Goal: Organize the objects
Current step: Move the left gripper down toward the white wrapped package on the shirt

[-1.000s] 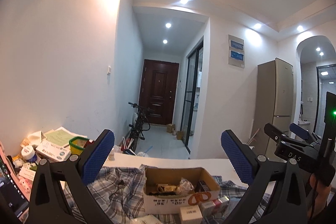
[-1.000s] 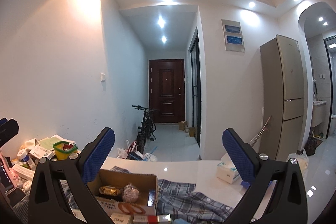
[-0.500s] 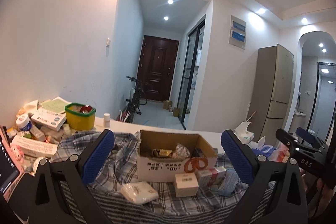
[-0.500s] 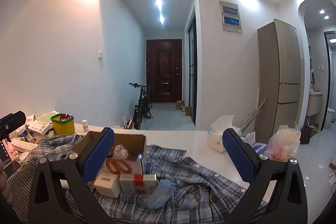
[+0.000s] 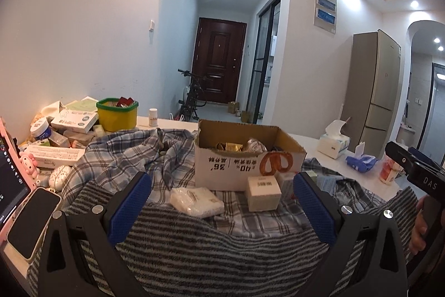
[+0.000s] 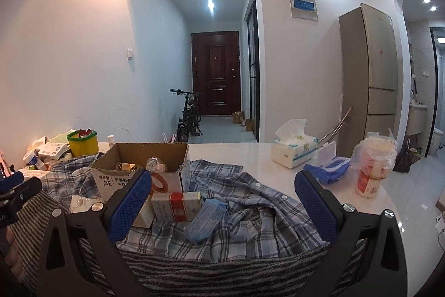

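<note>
A cardboard box (image 5: 244, 163) stands open on a plaid shirt (image 5: 125, 155) spread over a white table (image 6: 250, 155), straight ahead of the left gripper (image 5: 222, 194), whose blue-padded jaws are spread wide with nothing between them. Between those jaws and in front of the box lie a white wrapped packet (image 5: 196, 201) and a small cream carton (image 5: 262, 192) just beside it. The right gripper (image 6: 222, 196) likewise hangs agape and empty; ahead of it, near its left finger, a red-and-white carton (image 6: 176, 202) stands against the box, with a blue packet (image 6: 207, 216) just beside it on the shirt. A grey striped cloth (image 5: 222, 247) lies beneath both tools. Off to the left gripper's left are a yellow tub (image 5: 117, 114), stacked cartons and a phone (image 5: 33, 221). To the right gripper's right sit a tissue pack (image 6: 293, 151), a blue wipes pack (image 6: 328, 169) and a bagged cup (image 6: 374, 166). A bicycle (image 6: 189, 113) leans in the hallway beyond.
</note>
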`<move>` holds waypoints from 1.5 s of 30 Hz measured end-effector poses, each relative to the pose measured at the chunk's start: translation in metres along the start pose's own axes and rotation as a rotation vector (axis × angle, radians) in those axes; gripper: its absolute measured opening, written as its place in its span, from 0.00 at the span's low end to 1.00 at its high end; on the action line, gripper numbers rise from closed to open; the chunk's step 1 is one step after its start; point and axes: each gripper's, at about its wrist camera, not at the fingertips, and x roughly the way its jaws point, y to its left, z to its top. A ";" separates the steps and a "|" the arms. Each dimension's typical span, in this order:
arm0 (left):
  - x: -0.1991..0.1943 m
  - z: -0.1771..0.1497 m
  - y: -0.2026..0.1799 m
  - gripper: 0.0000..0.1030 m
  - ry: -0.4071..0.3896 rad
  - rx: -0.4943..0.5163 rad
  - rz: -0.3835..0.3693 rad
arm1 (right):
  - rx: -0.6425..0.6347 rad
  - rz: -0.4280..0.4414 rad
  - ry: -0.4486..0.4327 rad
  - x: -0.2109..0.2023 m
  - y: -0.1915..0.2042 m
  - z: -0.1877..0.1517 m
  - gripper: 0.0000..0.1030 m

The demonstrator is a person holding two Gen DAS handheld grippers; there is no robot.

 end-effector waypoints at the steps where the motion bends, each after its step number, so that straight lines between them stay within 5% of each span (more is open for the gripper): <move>1: 0.001 -0.001 0.003 1.00 0.010 -0.008 0.001 | 0.007 0.007 0.007 0.002 0.000 -0.001 1.00; 17: 0.040 -0.015 0.025 1.00 0.214 -0.023 0.000 | -0.024 0.031 0.081 0.024 0.023 -0.025 1.00; 23: 0.074 -0.005 0.021 1.00 0.304 0.058 -0.013 | -0.039 0.042 0.076 0.037 0.028 -0.015 1.00; 26: 0.095 -0.001 0.017 1.00 0.406 0.092 -0.096 | -0.058 0.042 0.073 0.048 0.033 -0.007 1.00; 31: 0.112 0.005 0.006 1.00 0.414 0.205 -0.107 | -0.081 0.029 0.091 0.061 0.038 -0.002 1.00; 37: 0.158 -0.005 0.017 1.00 0.552 0.186 -0.056 | -0.129 0.036 0.172 0.075 0.048 -0.009 0.99; 45: 0.175 -0.007 0.026 1.00 0.577 0.193 -0.047 | -0.133 0.095 0.306 0.103 0.053 -0.029 0.99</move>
